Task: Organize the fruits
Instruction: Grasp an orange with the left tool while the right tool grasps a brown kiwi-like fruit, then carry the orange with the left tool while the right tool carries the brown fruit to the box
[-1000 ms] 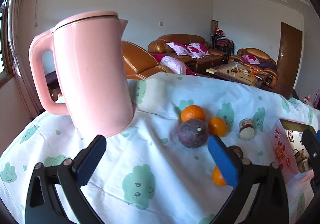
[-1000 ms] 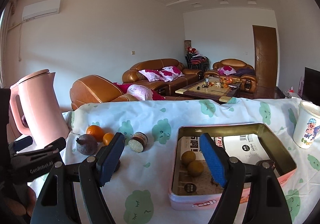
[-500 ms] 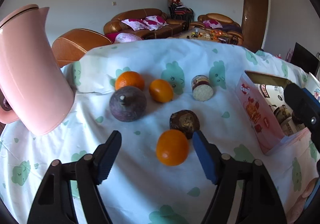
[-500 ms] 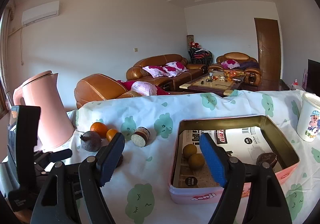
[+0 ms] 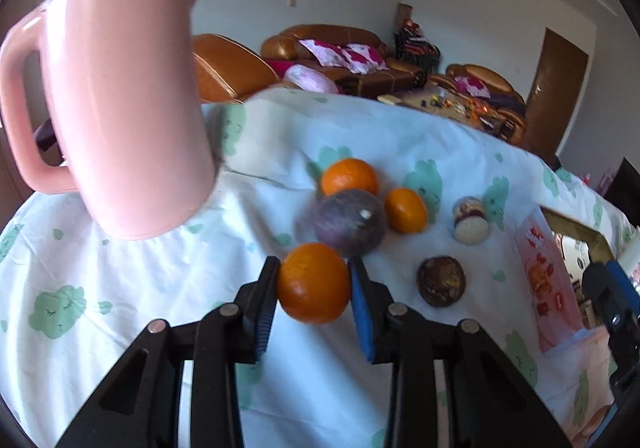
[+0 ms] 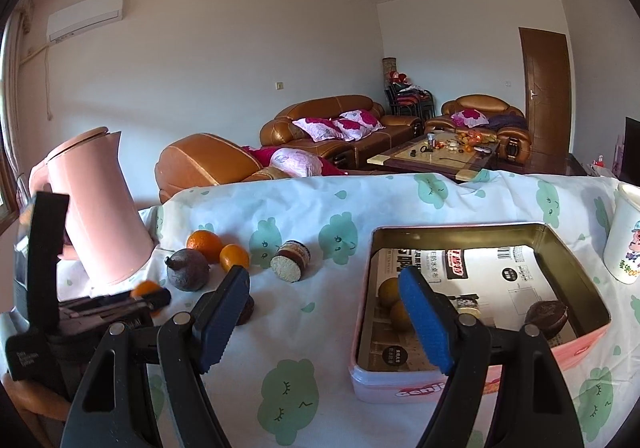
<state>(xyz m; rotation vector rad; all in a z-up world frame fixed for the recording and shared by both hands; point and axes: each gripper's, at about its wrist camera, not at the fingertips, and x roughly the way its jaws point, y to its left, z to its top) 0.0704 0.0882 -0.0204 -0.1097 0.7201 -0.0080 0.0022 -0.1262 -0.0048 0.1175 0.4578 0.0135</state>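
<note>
My left gripper (image 5: 314, 282) is shut on an orange (image 5: 313, 283) and holds it just above the cloth. Behind it lie a dark purple fruit (image 5: 349, 222), two more oranges (image 5: 349, 177) (image 5: 405, 209), a brown round fruit (image 5: 441, 281) and a small cut roll (image 5: 471, 220). My right gripper (image 6: 324, 312) is open and empty, in front of the pink tin box (image 6: 576, 248). The box holds two yellowish fruits (image 6: 390, 292) and a dark round one (image 6: 546, 316). The left gripper with its orange (image 6: 146, 288) shows at the left of the right wrist view.
A tall pink kettle (image 5: 120, 96) stands at the left of the table, close to the fruits. A white printed cup (image 6: 626, 240) stands right of the box. The table is covered by a white cloth (image 6: 288, 328) with green cloud prints. Sofas stand beyond the far edge.
My left gripper closed on the near orange and lifted it, swinging left toward the kettle. My right gripper stayed open and barely moved.
</note>
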